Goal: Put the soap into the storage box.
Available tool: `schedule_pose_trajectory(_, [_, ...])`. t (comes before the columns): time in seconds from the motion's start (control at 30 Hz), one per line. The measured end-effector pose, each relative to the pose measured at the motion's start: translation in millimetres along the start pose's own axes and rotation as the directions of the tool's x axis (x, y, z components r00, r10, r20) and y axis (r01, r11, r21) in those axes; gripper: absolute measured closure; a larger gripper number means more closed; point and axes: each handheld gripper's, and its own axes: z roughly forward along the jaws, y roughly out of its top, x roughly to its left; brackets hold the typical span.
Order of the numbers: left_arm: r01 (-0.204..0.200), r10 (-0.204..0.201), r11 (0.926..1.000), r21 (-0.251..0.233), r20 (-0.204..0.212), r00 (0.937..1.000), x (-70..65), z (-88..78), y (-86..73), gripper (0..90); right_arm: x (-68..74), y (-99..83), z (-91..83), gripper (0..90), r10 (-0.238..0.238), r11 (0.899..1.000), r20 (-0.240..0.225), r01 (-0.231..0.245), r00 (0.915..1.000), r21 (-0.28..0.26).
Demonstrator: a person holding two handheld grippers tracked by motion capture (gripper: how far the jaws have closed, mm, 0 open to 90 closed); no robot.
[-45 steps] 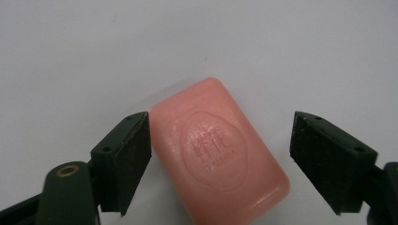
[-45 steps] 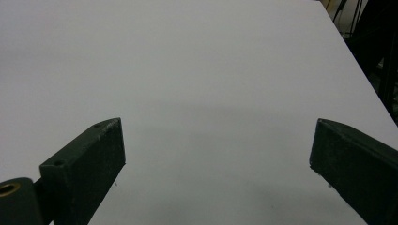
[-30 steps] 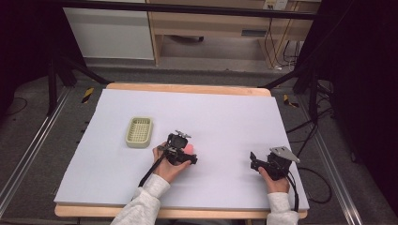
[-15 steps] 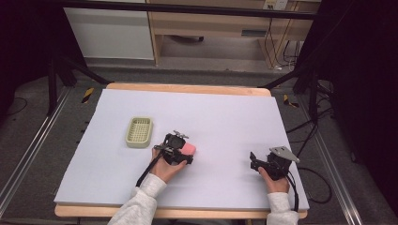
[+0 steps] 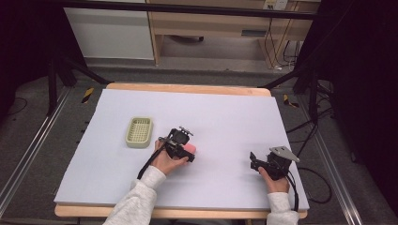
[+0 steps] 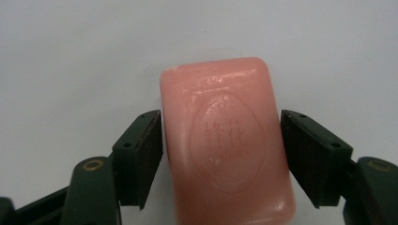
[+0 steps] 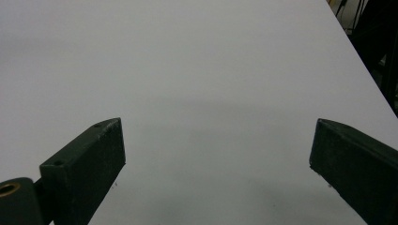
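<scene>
Pink soap bar [image 6: 227,140] on the white tabletop [image 5: 225,112], left gripper [image 6: 220,150] jaws pinching its 2 sides, green tray [image 5: 139,131] at its 10 o'clock, right gripper [image 7: 218,159] jaws spread over bare tabletop

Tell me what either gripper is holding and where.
Left gripper clamps the pink soap bar across its long sides; right gripper is open, holding nothing.

Two black handheld grippers, left gripper [image 5: 180,145] with brass-coloured pivot screws and flat rubbery pads [image 6: 151,150], right gripper [image 5: 264,162] topped by a grey three-cornered plate, black cables trailing back, pale grey sleeves [image 5: 136,199] at both wrists
</scene>
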Motion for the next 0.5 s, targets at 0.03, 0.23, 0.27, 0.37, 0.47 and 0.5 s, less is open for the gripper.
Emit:
schedule_pose_trajectory(0.03, [0.001, -0.001, 1.0000, 0.005, 0.002, 1.0000, 0.3, 1.4, 0.1, 31.4, -0.1, 0.0, 0.0, 4.2, 0.000, 1.000, 0.000, 0.000, 1.0000, 0.000])
schedule_pose_trajectory(0.23, [0.010, -0.010, 0.9995, 0.029, 0.000, 1.0000, -0.3, 5.0, 2.4, 32.7, 0.0, 0.0, 0.0, 4.1, 0.000, 1.000, 0.000, 0.000, 1.0000, 0.000])
schedule_pose_trajectory(0.27, [0.008, -0.008, 0.9992, 0.039, -0.003, 1.0000, -0.5, 4.8, 3.1, 33.4, 0.0, 0.0, 0.0, 4.1, 0.000, 1.000, 0.000, 0.000, 1.0000, 0.001])
schedule_pose_trajectory(0.37, [0.016, -0.016, 0.9987, 0.049, -0.011, 0.9998, -1.0, 4.7, 4.8, 36.1, 0.0, 0.0, 0.1, 4.1, 0.000, 1.000, 0.000, 0.000, 1.0000, 0.001])
schedule_pose_trajectory(0.47, [0.015, -0.014, 0.9982, 0.058, -0.016, 0.9998, -2.0, 4.6, 5.9, 36.6, 0.0, 0.0, 0.1, 4.2, -0.001, 1.000, -0.001, 0.001, 1.0000, 0.002])
schedule_pose_trajectory(0.5, [0.011, -0.010, 0.9981, 0.060, -0.019, 0.9998, -2.4, 4.5, 6.3, 36.7, 0.0, 0.0, 0.2, 4.1, -0.001, 1.000, -0.001, 0.001, 1.0000, 0.002])
